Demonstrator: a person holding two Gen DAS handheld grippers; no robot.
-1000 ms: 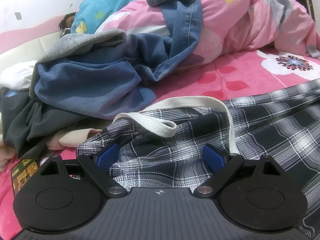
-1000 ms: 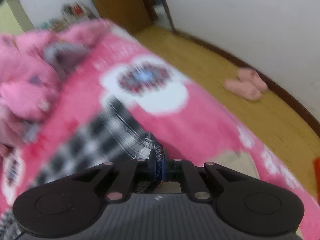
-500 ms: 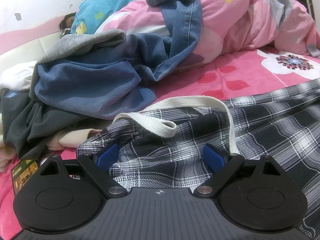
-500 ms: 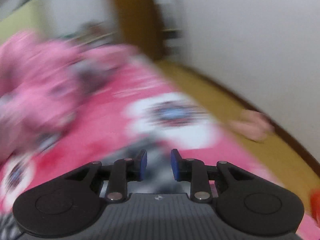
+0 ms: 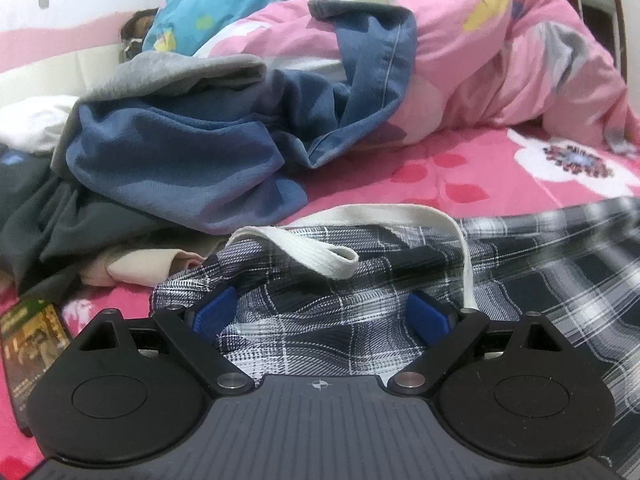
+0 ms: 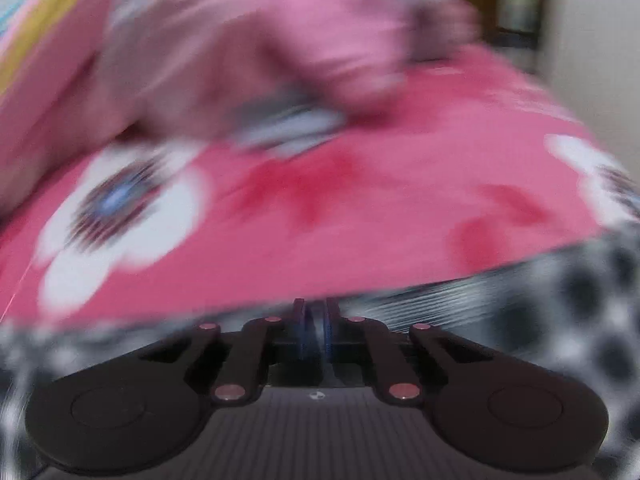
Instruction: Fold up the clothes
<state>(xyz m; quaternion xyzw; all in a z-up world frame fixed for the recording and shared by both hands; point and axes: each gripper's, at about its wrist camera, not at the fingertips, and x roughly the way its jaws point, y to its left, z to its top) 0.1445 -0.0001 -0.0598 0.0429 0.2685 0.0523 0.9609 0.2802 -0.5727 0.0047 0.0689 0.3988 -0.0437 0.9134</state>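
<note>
A black-and-white plaid garment (image 5: 500, 280) with a cream drawstring (image 5: 304, 246) lies on the pink flowered bed. My left gripper (image 5: 320, 316) is open, its blue pads (image 5: 212, 312) set wide on either side of the waistband end. In the blurred right wrist view the plaid cloth (image 6: 540, 300) runs along the bottom. My right gripper (image 6: 316, 320) has its pads nearly together at the cloth's edge; blur hides whether cloth is pinched between them.
A heap of blue, grey and dark clothes (image 5: 192, 152) lies at the back left. A pink quilt (image 5: 500, 68) is bunched at the back right. A phone-like card (image 5: 28, 340) lies at the left edge on the bed sheet (image 6: 320, 220).
The left gripper has stayed still and open over the waistband. The right gripper opened, swung fast from the bed's foot toward the quilt side, and now its pads are close together again.
</note>
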